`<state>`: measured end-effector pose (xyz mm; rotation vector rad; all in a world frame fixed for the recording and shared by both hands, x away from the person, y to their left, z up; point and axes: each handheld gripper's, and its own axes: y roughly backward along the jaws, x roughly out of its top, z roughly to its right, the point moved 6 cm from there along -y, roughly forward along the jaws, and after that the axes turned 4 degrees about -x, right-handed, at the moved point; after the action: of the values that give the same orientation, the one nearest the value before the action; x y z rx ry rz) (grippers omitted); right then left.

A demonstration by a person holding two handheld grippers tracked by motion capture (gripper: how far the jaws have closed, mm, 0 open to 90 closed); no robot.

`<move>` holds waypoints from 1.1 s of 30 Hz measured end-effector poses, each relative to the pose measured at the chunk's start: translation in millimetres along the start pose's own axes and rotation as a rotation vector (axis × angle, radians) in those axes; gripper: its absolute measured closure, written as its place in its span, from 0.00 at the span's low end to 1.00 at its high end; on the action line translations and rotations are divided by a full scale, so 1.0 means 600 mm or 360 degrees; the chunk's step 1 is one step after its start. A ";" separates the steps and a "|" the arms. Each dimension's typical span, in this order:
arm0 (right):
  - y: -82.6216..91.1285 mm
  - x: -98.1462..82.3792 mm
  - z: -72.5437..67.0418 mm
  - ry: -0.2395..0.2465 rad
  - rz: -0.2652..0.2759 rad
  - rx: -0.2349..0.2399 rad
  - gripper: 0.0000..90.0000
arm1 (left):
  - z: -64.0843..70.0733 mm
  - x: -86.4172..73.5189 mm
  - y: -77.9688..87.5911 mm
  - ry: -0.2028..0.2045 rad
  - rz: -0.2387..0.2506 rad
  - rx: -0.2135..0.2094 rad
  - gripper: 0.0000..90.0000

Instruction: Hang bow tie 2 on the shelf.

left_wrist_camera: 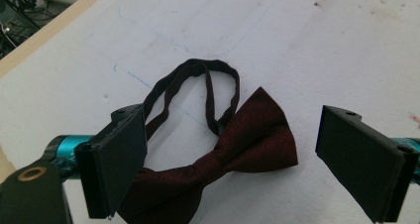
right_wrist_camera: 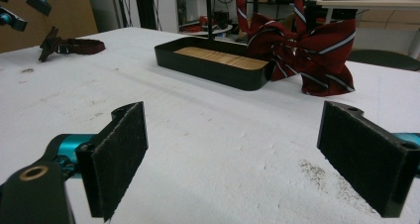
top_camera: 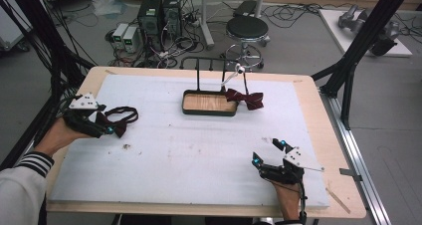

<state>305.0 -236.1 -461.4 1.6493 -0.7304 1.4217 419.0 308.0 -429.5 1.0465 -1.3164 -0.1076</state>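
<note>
maroon bow tie [left_wrist_camera: 237, 149], striped red bow tie [right_wrist_camera: 317, 50]

Black fingers [left_wrist_camera: 119, 159] on teal mounts, striped sleeve [top_camera: 35, 163] cuff.

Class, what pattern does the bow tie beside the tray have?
Dark red bow tie with thin pale stripes; clearest in the right gripper view.

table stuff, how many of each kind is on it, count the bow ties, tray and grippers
bow ties: 2, a plain one between the left gripper's jaws and a striped one by the tray
tray: 1
grippers: 2, left gripper and right gripper, both open
total: 5
</note>
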 end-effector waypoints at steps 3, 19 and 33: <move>0.000 0.000 0.000 0.0003 0.0001 0.0004 0.13 | -0.003 -0.007 -0.007 -0.0004 -0.0047 -0.0009 0.14; 0.000 0.000 0.001 -0.0004 0.0006 0.0007 0.13 | -0.012 -0.032 -0.036 -0.0062 -0.0212 -0.0055 0.23; 0.000 0.000 0.002 -0.0004 0.0006 0.0004 0.13 | -0.016 -0.046 -0.048 -0.0032 -0.0294 -0.0080 0.33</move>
<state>305.6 -237.4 -461.4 1.6531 -0.7339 1.4239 432.1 313.7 -468.3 1.1248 -1.2273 -0.2895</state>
